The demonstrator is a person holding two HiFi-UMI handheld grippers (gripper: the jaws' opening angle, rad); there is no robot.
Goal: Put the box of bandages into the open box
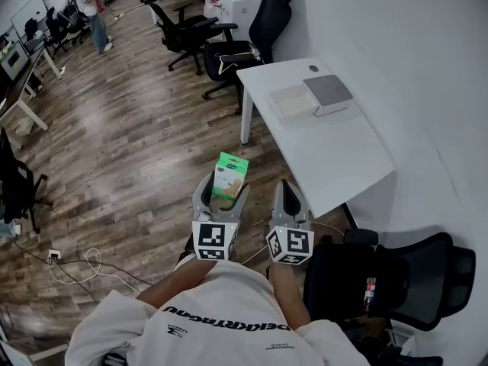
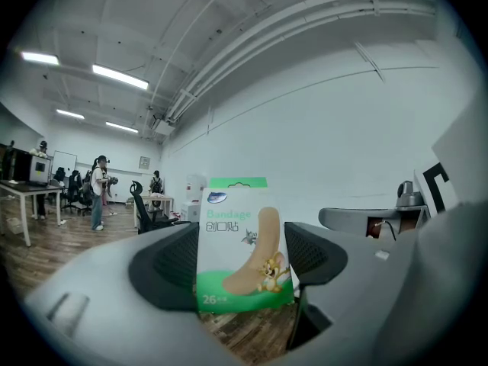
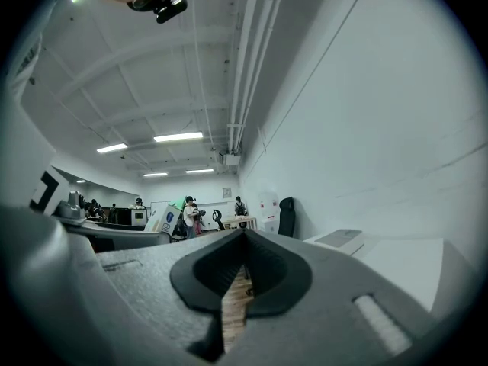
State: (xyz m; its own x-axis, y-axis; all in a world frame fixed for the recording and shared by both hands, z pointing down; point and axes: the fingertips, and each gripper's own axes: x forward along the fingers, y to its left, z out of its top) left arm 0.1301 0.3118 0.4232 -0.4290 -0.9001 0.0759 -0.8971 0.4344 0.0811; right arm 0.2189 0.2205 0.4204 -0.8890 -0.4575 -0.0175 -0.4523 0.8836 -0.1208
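The box of bandages is green and white with a cartoon plaster on its front. It stands upright between the jaws of my left gripper, which is shut on it, held above the wooden floor. In the left gripper view the box of bandages fills the gap of the left gripper. My right gripper hangs beside it, shut and empty; in its own view the right gripper has its pads meeting. The open box, shallow with a grey lid, lies on the white table ahead to the right.
A white wall runs along the right. Black office chairs stand behind the table and another chair sits at my right side. A white cable lies on the floor at left. A person stands far off.
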